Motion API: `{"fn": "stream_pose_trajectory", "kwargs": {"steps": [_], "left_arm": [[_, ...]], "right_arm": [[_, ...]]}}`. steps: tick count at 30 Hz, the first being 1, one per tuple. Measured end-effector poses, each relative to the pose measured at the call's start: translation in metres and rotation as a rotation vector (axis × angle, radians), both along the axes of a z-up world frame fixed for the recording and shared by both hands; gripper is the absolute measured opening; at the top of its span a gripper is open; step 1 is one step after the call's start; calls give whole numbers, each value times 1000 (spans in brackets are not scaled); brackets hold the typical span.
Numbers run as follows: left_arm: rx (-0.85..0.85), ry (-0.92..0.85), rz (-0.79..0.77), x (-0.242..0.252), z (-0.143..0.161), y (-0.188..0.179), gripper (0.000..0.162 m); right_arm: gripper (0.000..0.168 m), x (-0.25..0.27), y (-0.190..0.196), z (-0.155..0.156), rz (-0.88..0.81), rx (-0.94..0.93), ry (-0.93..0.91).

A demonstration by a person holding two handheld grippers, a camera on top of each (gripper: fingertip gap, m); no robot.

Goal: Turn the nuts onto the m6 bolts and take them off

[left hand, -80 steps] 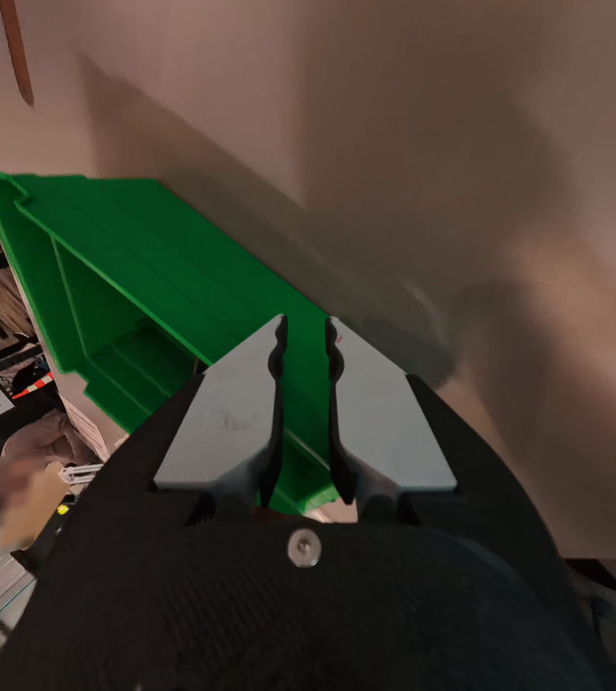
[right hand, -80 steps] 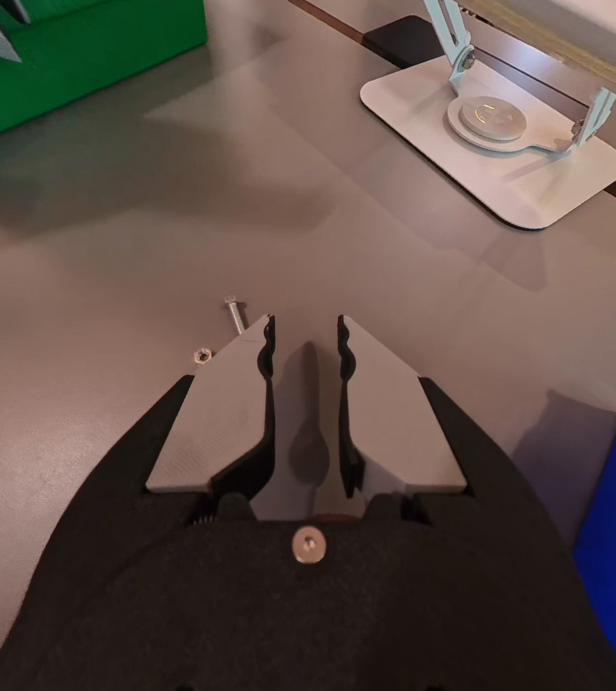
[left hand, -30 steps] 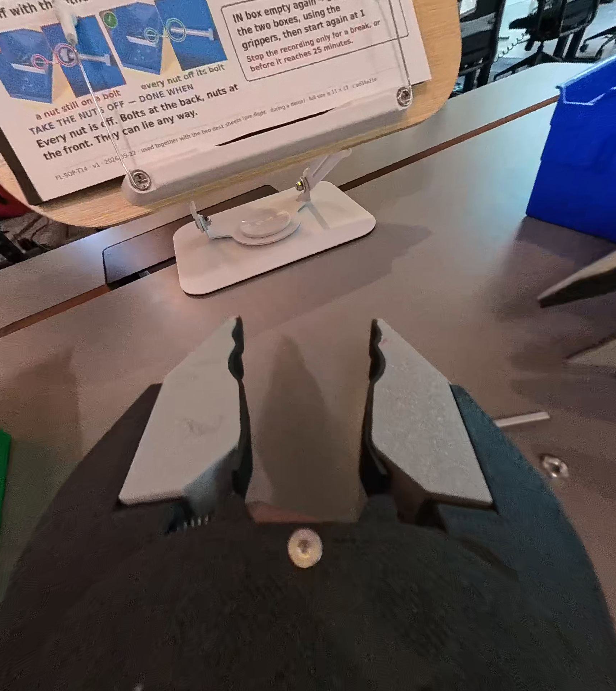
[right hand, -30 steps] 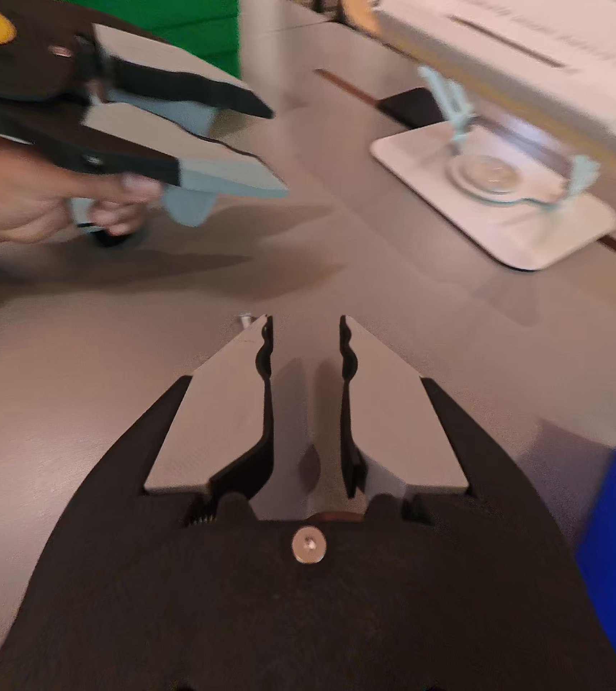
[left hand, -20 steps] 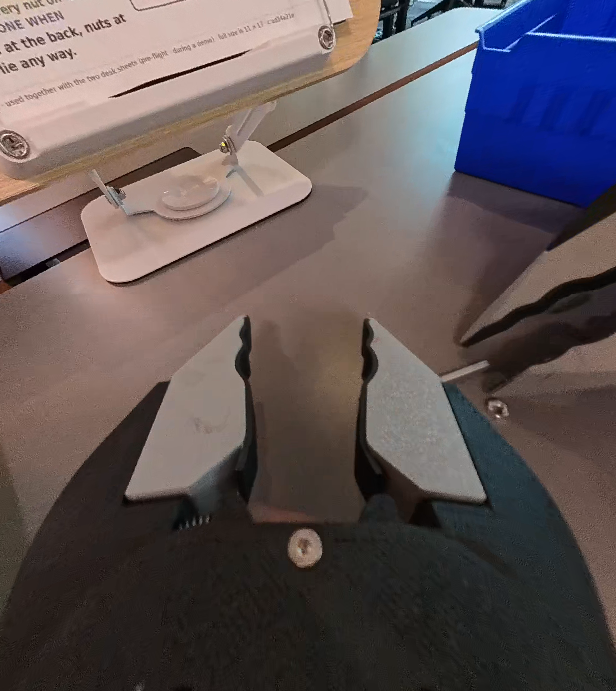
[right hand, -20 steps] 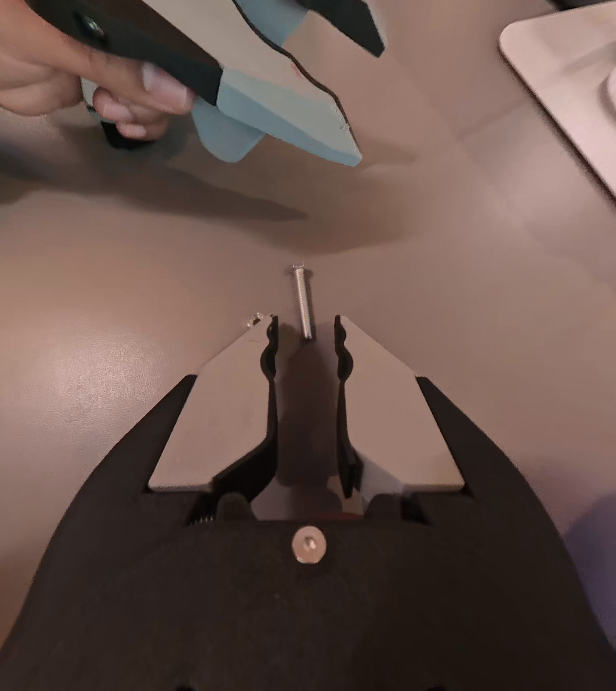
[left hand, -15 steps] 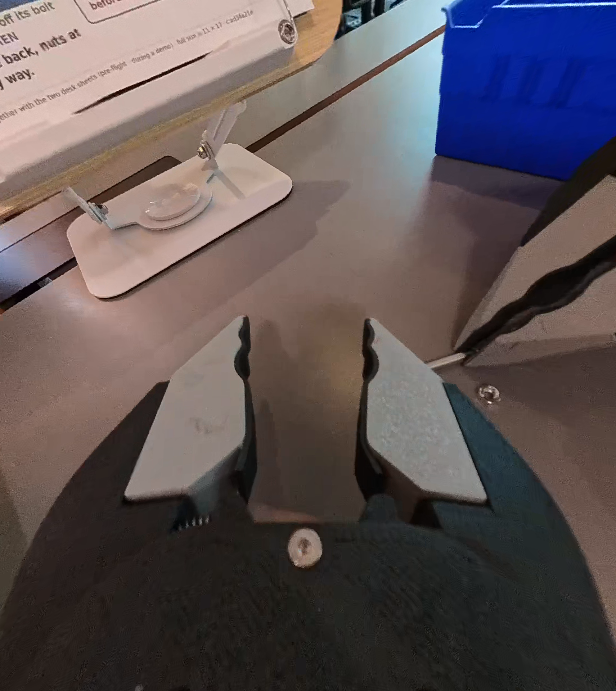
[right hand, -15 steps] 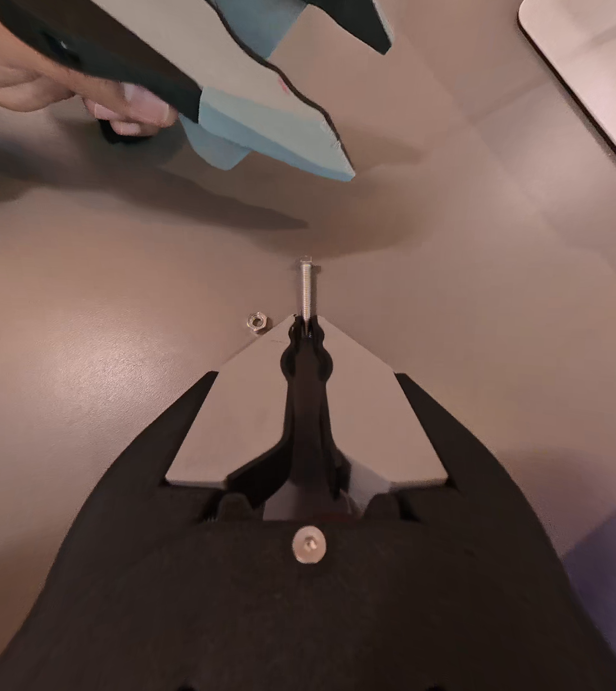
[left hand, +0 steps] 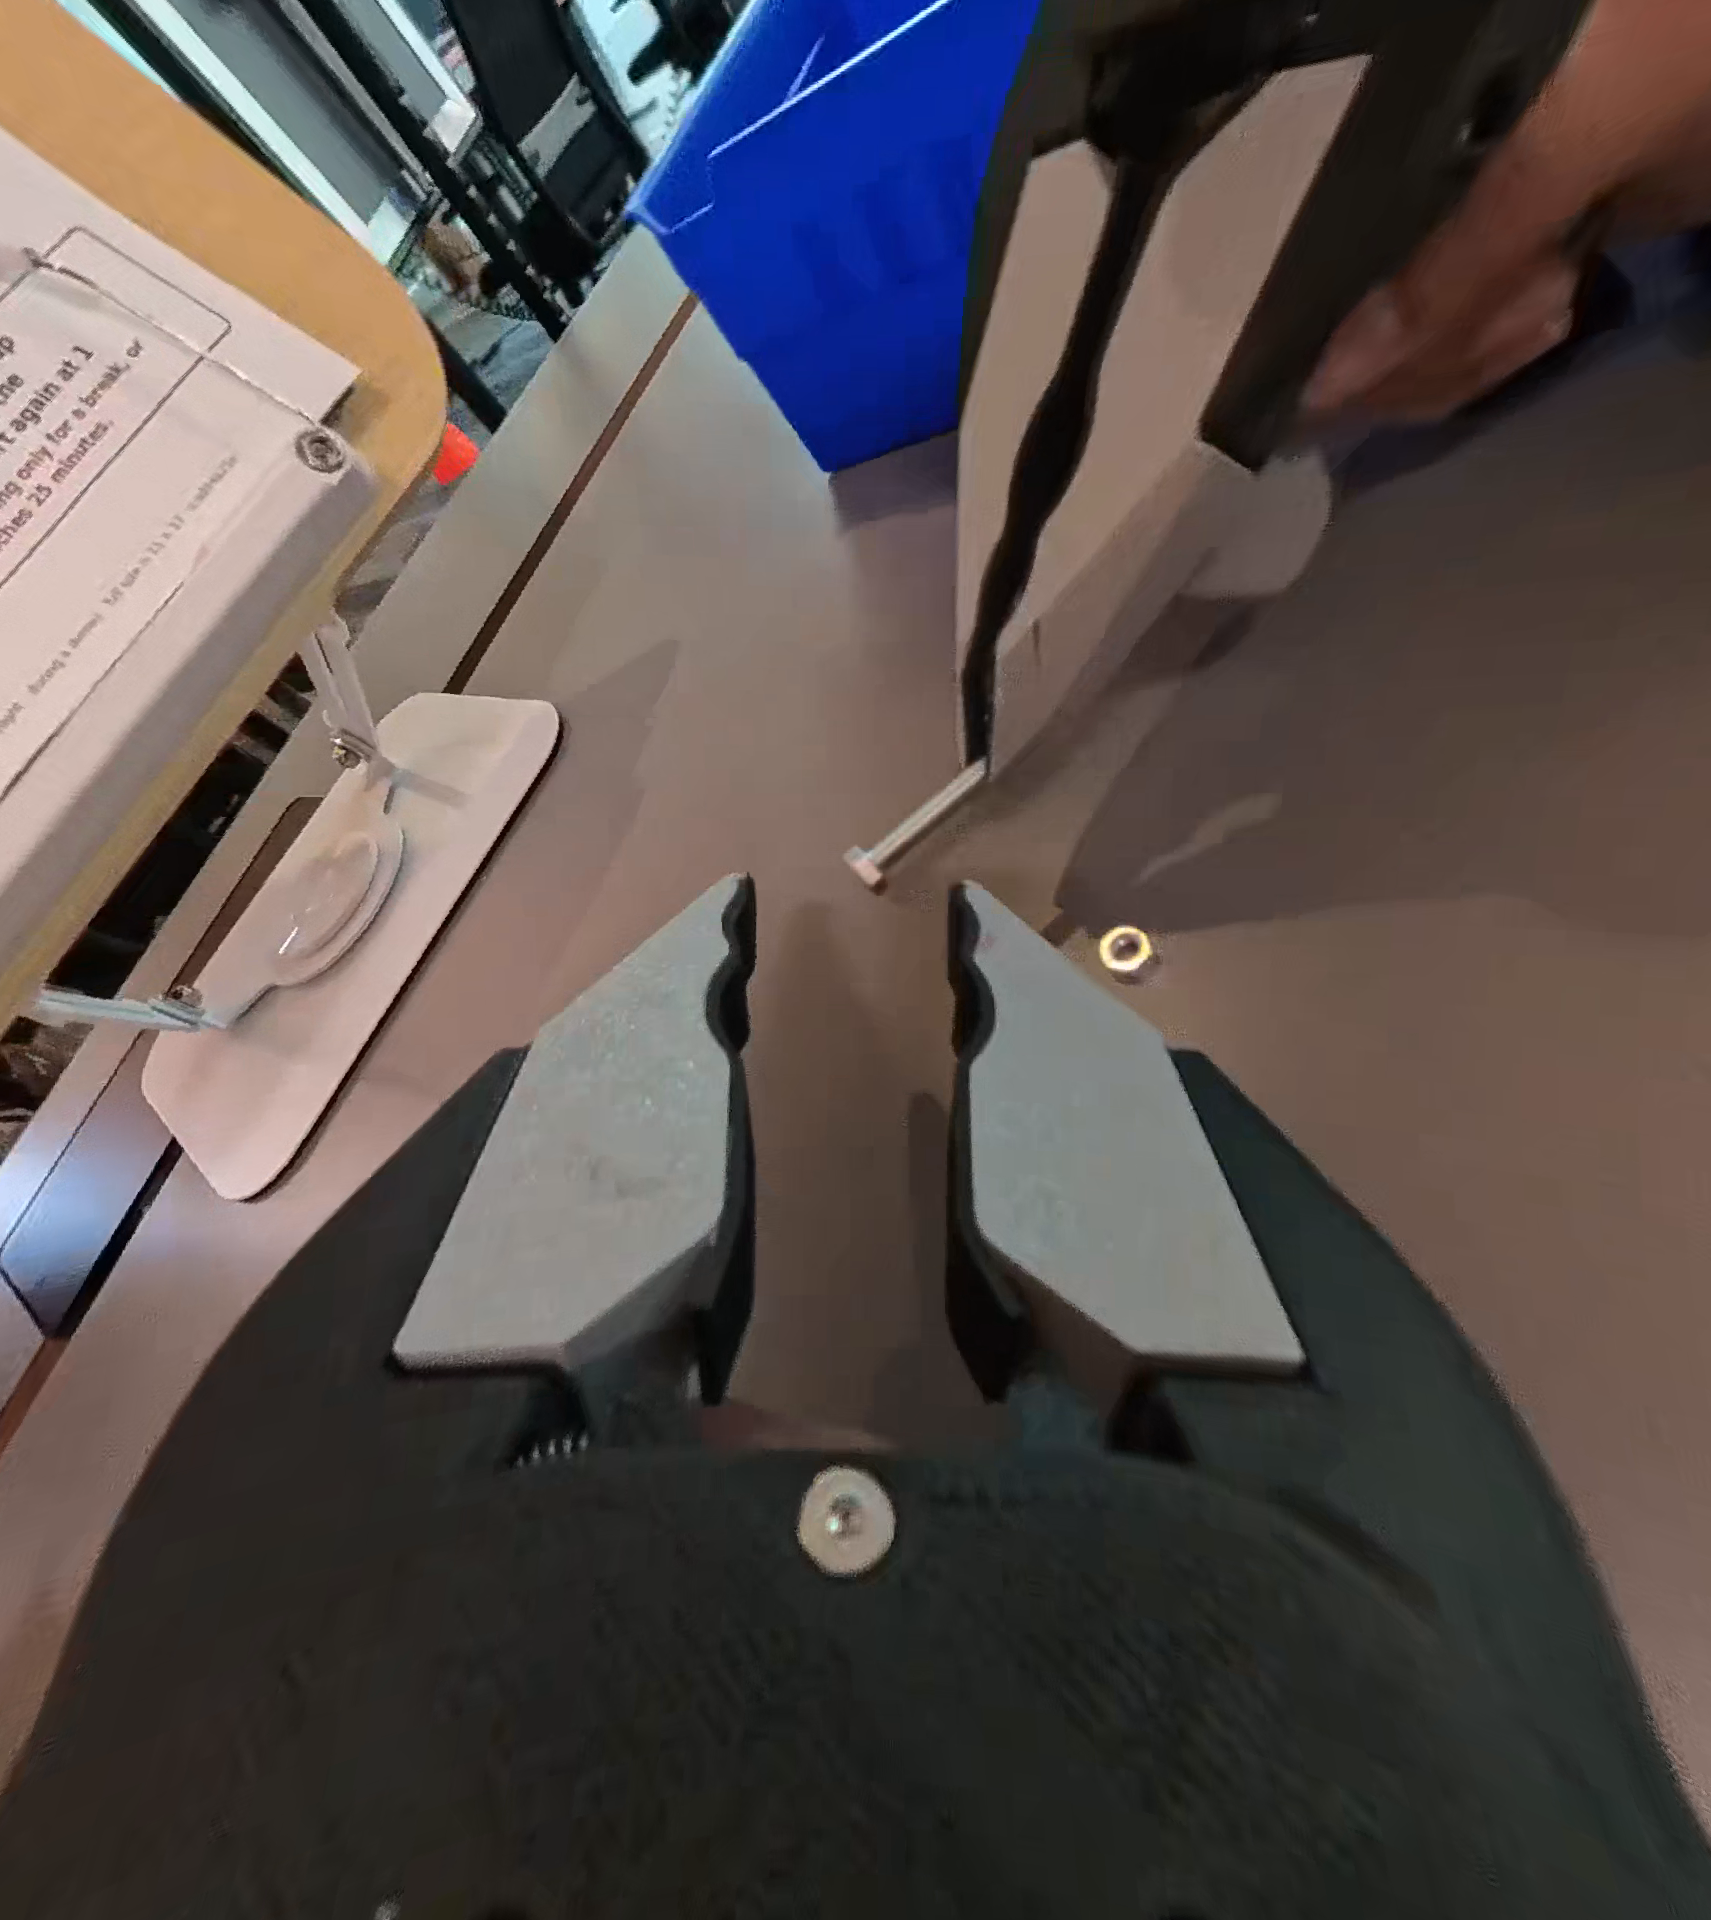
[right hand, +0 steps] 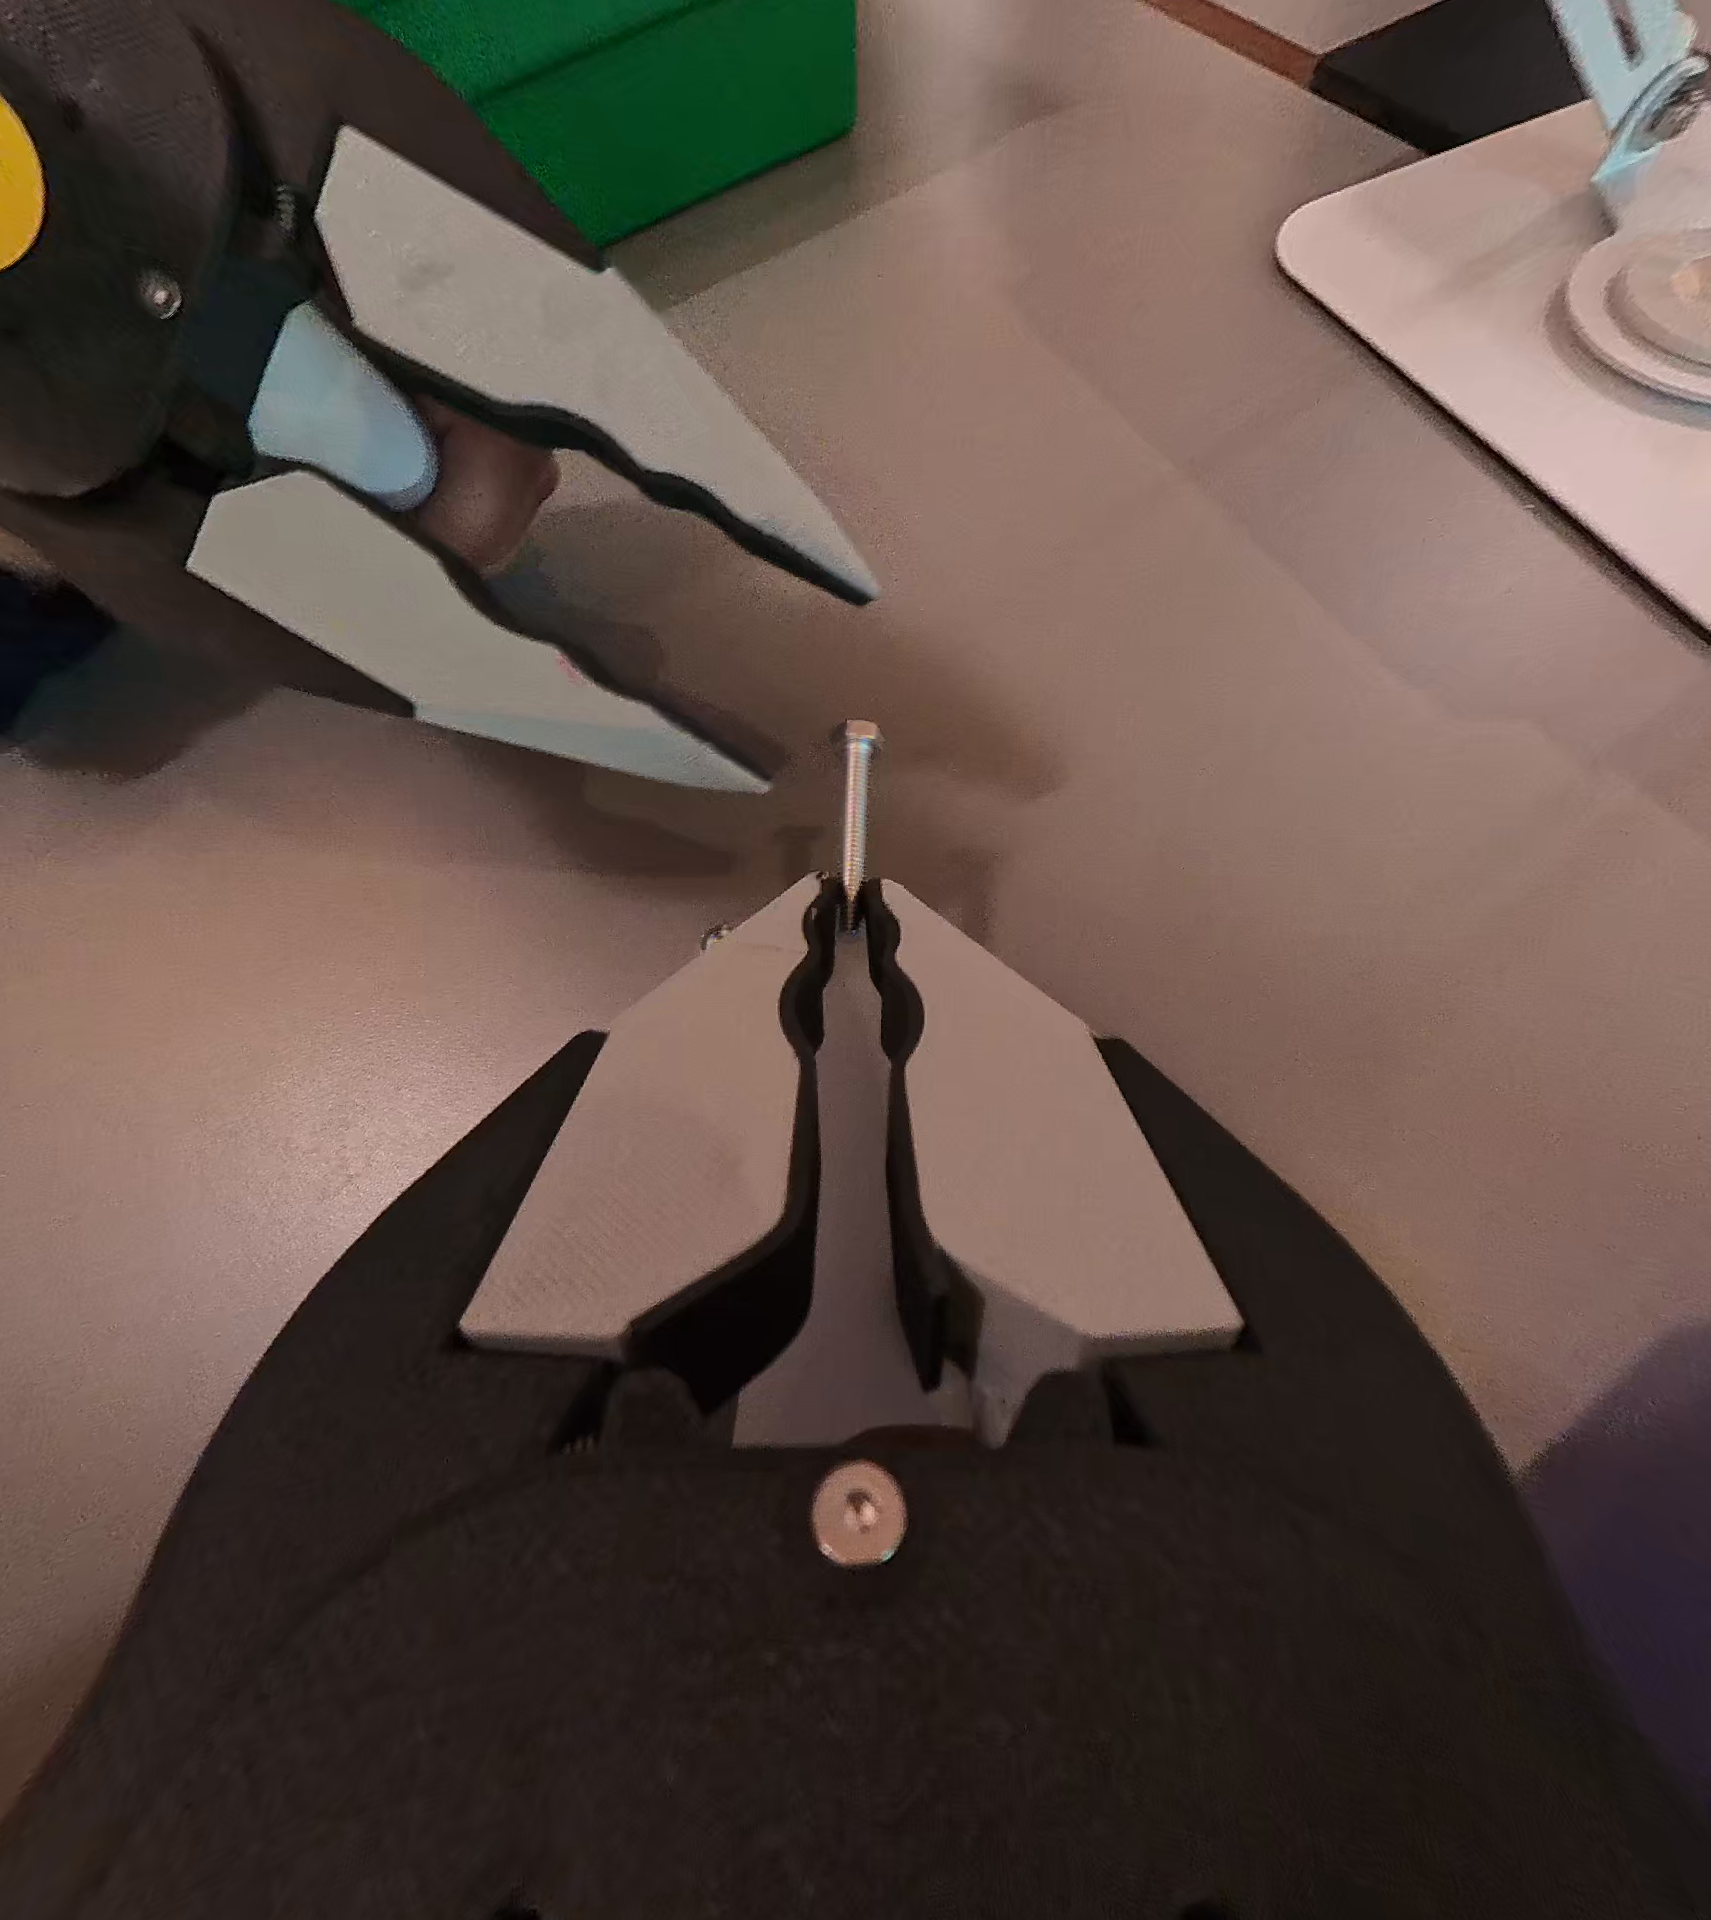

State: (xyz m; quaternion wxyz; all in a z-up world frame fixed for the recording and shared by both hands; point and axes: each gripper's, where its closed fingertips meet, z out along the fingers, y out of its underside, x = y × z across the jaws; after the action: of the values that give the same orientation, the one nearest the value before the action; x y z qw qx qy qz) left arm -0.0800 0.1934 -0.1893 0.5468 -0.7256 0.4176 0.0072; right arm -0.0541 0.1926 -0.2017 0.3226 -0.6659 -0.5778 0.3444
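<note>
My right gripper (right hand: 849, 896) is shut on the threaded end of a silver bolt (right hand: 856, 800). The bolt's head points away from it, toward my left gripper (right hand: 820, 686). In the left wrist view the bolt (left hand: 918, 826) sticks out of the right gripper's tips (left hand: 981, 764), its head just beyond my left gripper (left hand: 851, 904). The left gripper is open and empty. A loose nut (left hand: 1126, 951) lies on the table just right of the left gripper's right finger. In the right wrist view the nut (right hand: 716, 935) is mostly hidden beside my right gripper's left finger.
A blue bin (left hand: 830, 260) stands at the back right. A green box (right hand: 643, 104) stands behind the left gripper. A white stand base (left hand: 363, 935) carries a tilted board with an instruction sheet (left hand: 51, 520) on the left. A hand (left hand: 1453, 312) holds the right gripper. The grippers are tip to tip, or close to it. Both grippers' tips are roughly 4 cm from the loose nut (left hand: 1126, 951).
My right gripper closed on the bolt lying on the table and now holds it by the threaded end. My left gripper swung right, bringing its open fingers close to the bolt head.
</note>
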Motion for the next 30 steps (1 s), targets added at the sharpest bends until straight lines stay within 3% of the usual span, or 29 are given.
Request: {"fn": "stream_pose_trajectory", "kwargs": {"steps": [6,11,16,21,23,24,30], "left_arm": [[75,84,-107,20,-4,-11,34],[94,227,-128,22,-19,-13,5],[44,133,-80,22,-9,-8,3],[8,30,-78,21,-5,-8,3],[6,-2,-84,25,-3,-9,3],[0,-11,-88,27,-2,-9,3],[2,-17,-49,26,-4,-6,3]], "right_arm": [[2,-2,-16,4,78,-37,9],[2,-7,-28,9,120,-68,35],[3,-7,-21,26,80,-105,140],[20,-8,-15,34,54,-190,212],[15,-10,-19,33,74,-215,213],[4,-12,-22,32,86,-212,209],[2,-15,-22,33,64,-192,221]]}}
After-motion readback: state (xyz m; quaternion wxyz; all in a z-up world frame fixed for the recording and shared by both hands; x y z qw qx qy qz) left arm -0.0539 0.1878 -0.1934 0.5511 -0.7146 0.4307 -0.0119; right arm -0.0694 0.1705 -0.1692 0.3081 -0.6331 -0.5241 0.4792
